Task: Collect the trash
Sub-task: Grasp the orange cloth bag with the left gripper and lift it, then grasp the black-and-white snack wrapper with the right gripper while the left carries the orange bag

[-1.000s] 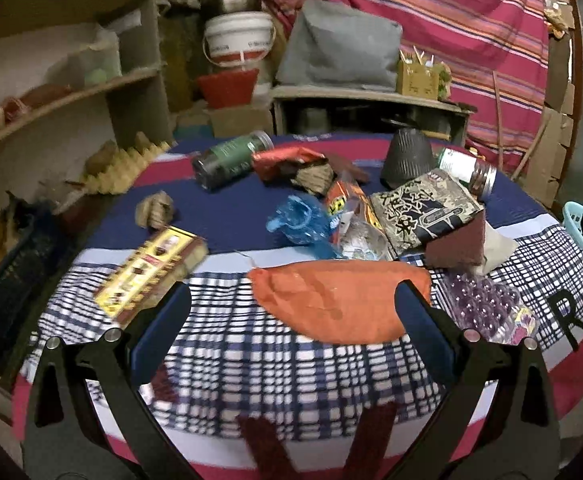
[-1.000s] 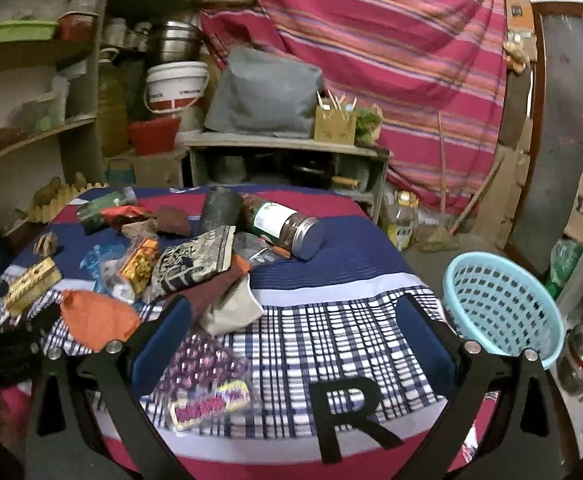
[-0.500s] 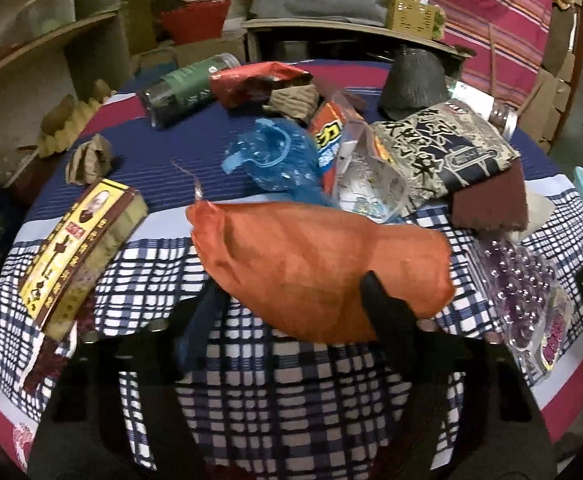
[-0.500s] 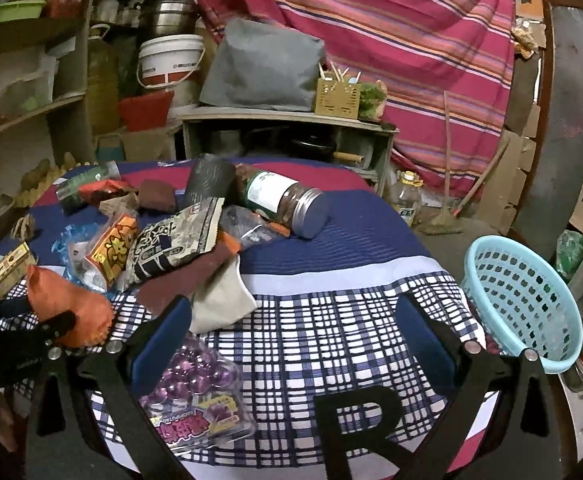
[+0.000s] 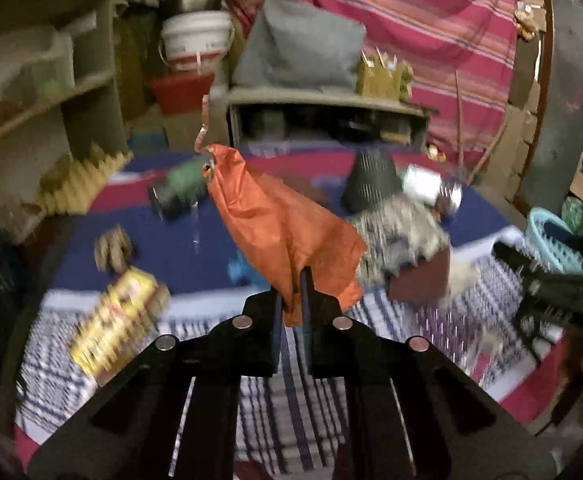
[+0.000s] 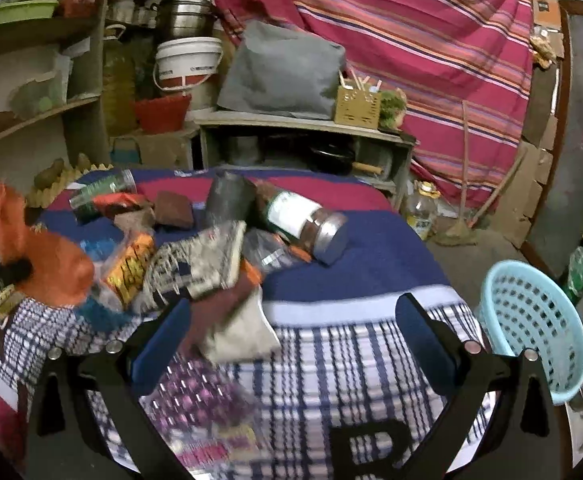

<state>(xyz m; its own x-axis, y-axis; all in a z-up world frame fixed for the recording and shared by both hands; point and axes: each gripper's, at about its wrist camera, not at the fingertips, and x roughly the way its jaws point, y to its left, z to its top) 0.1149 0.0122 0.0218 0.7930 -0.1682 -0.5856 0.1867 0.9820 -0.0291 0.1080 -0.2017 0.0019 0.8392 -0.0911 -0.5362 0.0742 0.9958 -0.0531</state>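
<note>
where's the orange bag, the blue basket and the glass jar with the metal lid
orange bag [image 5: 287, 220]: left wrist view, middle of its crumpled body.
blue basket [image 6: 531, 316]: right wrist view, perforated inner wall.
glass jar [image 6: 293, 210]: right wrist view, white label on its side.

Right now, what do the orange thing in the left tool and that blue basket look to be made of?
Orange bag: thin, matte plastic film or light paper, I can't tell which. It creases sharply and bunches where the left tool pinches it.

Blue basket: rigid moulded plastic, slightly glossy, with a regular grid of holes in its wall.
</note>
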